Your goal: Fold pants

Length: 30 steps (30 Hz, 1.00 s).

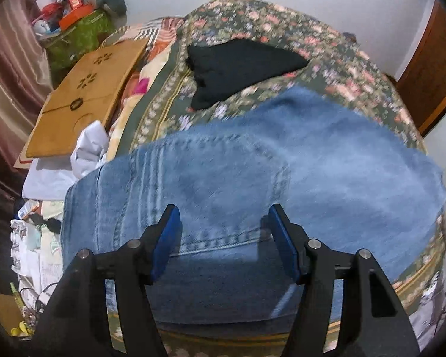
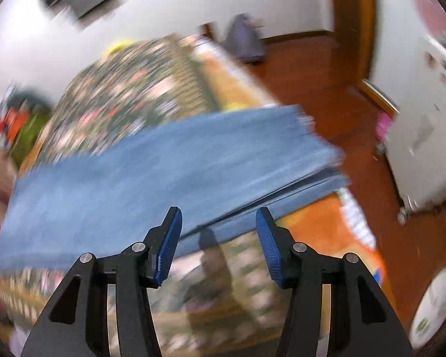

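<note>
In the left wrist view, the left tongs (image 1: 224, 223) hang over the blue jeans (image 1: 252, 172), their blue pads spread wide with nothing clamped between them; denim shows in the gap, but the pads stand clear of it. The jeans lie flat across the near part of a bed covered by a floral bedspread (image 1: 282, 26), a stitched seam and a curved pocket line showing near the tongs. Farther up the bed lies a black garment (image 1: 240, 62), apart from the jeans. Left of the bed rests a wooden board (image 1: 86, 95) with cut-out petal shapes and, behind it, a green bag (image 1: 80, 35) piled with orange boxes; any lettering on these is too small to read. In the right wrist view, strongly blurred, the right tongs (image 2: 218, 226) also stand apart and grip nothing. Beyond their tips the jeans (image 2: 163, 160) stretch across the bedspread (image 2: 119, 89), doubled over, the layered edge at the right reaching the side of the bed above a wooden floor (image 2: 312, 68). A white cabinet (image 2: 425, 125) stands at the right; no writing is legible in the blur.
</note>
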Each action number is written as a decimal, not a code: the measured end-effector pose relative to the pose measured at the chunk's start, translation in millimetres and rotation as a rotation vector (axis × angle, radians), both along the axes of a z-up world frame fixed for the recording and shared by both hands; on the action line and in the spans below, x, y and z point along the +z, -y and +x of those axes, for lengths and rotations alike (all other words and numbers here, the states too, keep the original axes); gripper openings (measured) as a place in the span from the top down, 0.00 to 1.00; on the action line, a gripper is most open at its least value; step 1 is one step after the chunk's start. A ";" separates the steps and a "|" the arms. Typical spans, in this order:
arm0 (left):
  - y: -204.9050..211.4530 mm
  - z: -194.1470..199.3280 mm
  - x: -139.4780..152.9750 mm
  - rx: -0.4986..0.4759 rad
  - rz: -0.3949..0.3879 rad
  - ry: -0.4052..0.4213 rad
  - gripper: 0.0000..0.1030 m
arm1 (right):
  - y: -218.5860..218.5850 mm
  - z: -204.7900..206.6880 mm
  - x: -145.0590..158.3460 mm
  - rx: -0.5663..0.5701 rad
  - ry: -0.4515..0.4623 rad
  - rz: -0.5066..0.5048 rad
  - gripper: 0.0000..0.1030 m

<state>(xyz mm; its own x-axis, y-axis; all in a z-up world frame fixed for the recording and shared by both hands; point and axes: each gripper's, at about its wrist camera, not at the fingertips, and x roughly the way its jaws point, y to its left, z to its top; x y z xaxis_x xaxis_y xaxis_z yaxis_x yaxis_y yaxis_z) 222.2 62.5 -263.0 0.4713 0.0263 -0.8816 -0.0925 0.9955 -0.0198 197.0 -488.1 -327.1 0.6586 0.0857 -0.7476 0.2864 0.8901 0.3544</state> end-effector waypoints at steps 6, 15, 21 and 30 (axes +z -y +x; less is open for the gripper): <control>32.0 11.1 -6.9 -0.039 -0.001 -0.012 0.38 | 40.3 40.6 -37.2 -0.136 -0.060 0.109 0.56; 50.1 15.2 -19.9 -0.059 0.055 -0.052 0.35 | 43.1 30.3 -23.5 -0.141 0.042 0.017 0.96; 48.6 13.8 -22.3 -0.052 0.054 -0.047 0.30 | 49.5 32.7 -50.6 -0.134 -0.045 0.039 0.95; 71.4 21.3 5.4 -0.135 0.040 0.005 0.30 | 58.0 1.7 -16.7 -0.169 -0.012 0.052 0.51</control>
<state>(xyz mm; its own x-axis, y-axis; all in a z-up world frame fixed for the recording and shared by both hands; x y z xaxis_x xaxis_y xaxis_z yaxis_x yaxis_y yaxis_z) 243.5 -8.9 -257.5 0.4773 -0.0022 -0.8787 0.0421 0.9989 0.0203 198.7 -546.1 -343.8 0.6581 0.0132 -0.7528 0.4348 0.8096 0.3943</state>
